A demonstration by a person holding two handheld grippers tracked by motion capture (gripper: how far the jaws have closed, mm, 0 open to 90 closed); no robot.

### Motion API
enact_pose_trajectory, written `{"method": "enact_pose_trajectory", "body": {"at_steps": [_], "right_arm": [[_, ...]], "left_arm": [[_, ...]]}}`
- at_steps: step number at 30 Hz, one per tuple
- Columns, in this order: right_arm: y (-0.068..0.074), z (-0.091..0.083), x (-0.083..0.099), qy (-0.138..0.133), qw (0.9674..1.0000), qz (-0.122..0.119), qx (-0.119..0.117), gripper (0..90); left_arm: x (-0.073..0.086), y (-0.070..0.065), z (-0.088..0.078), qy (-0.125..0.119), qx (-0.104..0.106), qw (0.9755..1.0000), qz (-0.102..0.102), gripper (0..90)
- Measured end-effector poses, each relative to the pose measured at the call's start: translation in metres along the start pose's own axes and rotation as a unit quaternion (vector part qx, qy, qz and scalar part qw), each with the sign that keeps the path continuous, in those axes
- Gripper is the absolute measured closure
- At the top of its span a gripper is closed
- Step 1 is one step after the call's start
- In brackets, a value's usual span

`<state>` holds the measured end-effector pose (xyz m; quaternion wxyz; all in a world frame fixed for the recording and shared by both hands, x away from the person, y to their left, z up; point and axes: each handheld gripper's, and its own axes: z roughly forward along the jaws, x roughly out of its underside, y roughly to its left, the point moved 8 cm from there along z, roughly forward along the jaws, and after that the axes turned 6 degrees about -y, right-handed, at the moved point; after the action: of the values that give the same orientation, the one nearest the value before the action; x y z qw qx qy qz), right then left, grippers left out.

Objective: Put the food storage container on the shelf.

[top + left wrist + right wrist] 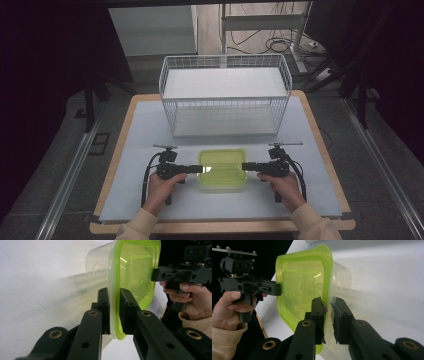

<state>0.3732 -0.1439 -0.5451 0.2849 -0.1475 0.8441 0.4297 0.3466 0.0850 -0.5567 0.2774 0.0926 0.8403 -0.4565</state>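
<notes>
While both sets of jaws clamp opposite rims, the lidded plastic box (222, 170) looks light, slippery, slightly flexible.

container (222, 170): clear glossy plastic, green lid | basket (225, 95): white wire | table (310, 115): wood edge

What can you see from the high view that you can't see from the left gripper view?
High view: the white wire basket at the back of the table, and both forearms in cream sleeves. Left gripper view: the left gripper's black jaws up close, clamped on the box's green lid rim. Both: the clear box with the green lid and the right gripper at its far side.
</notes>
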Motion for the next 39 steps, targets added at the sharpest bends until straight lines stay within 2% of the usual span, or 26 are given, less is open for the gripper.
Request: {"method": "enact_pose_trajectory", "body": {"at_steps": [7,10,20,31,39], "right_arm": [[0.007,-0.006,-0.004,-0.012,0.9999,-0.007,-0.009,80.3],[0.01,-0.008,-0.006,-0.015,0.9998,-0.007,-0.014,80.3],[0.019,-0.014,-0.011,-0.026,0.9993,-0.025,-0.014,80.3],[0.025,-0.018,-0.015,-0.035,0.9986,-0.034,-0.019,80.2],[0.031,-0.021,-0.018,-0.038,0.9981,-0.044,-0.022,80.1]], "left_arm": [[-0.004,-0.009,-0.007,-0.009,0.005,0.9999,0.012,81.0],[-0.005,-0.011,-0.009,-0.012,0.009,0.9998,0.009,80.9],[-0.009,-0.02,-0.015,-0.023,0.009,0.9994,0.024,81.0],[-0.013,-0.026,-0.019,-0.028,0.011,0.9989,0.035,81.0],[-0.015,-0.027,-0.021,-0.031,0.018,0.9988,0.032,81.1]]}}
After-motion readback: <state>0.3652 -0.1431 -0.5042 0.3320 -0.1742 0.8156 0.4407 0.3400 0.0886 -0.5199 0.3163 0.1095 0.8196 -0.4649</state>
